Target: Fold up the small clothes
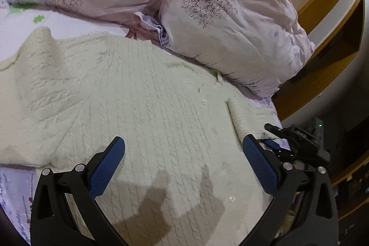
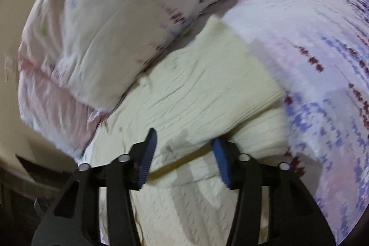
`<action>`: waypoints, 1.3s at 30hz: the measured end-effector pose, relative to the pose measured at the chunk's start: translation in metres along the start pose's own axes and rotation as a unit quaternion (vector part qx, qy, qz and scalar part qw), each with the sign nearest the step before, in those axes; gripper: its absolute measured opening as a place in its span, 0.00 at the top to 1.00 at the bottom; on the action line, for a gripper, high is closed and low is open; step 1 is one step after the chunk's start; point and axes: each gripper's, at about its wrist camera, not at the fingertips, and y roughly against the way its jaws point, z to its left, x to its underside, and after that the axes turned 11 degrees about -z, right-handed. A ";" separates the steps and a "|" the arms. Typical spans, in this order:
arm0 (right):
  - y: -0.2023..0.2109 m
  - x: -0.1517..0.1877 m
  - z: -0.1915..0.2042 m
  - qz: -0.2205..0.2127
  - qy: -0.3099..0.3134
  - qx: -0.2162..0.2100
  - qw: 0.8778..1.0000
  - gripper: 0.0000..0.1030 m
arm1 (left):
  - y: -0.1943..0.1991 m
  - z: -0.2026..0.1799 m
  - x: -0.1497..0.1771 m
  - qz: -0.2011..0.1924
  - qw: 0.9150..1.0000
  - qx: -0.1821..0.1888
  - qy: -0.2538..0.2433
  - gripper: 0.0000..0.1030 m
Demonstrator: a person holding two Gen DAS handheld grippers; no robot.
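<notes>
The cream cable-knit sweater (image 1: 143, 112) lies on the bed, one flap folded over; more folds likely remain. Left hand-held gripper (image 1: 184, 153) gapes wide and empty; right hand-held gripper (image 2: 184, 153) is released, gripping nothing.

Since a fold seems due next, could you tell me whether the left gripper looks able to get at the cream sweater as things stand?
Probably yes. The left gripper hangs open directly over the cream sweater, with only bare knit between its fingers. The right gripper sits off at the sweater's edge, not in the way.

The left gripper (image 1: 183, 155) hangs tilted downward with jaws wide apart; the right gripper (image 2: 184, 149) stands partly open.
</notes>
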 end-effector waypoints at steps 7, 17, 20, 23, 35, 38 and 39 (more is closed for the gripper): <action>0.007 0.004 0.060 -0.075 0.139 0.021 0.987 0.93 | 0.001 0.008 -0.003 0.004 0.999 0.018 0.035 0.01; -0.031 0.112 0.150 0.115 0.330 -0.117 0.930 0.59 | -0.020 -0.005 0.007 0.048 0.998 -0.037 -0.031 0.01; -0.024 0.098 0.127 0.117 0.273 -0.099 0.950 0.50 | -0.026 0.003 0.006 0.051 0.997 -0.050 -0.022 0.01; -0.014 0.080 0.099 0.128 0.202 -0.089 0.967 0.50 | -0.032 0.005 -0.001 0.060 0.997 -0.048 -0.006 0.01; 0.039 0.033 0.012 0.072 0.057 -0.069 0.993 0.50 | -0.067 0.001 -0.015 0.102 0.992 -0.047 0.050 0.23; 0.040 0.027 -0.001 0.055 0.032 -0.053 0.997 0.51 | -0.071 0.000 -0.013 0.104 0.992 -0.042 0.055 0.34; 0.039 0.025 -0.008 0.052 0.021 -0.046 0.997 0.51 | -0.071 -0.001 -0.013 0.101 0.993 -0.043 0.053 0.37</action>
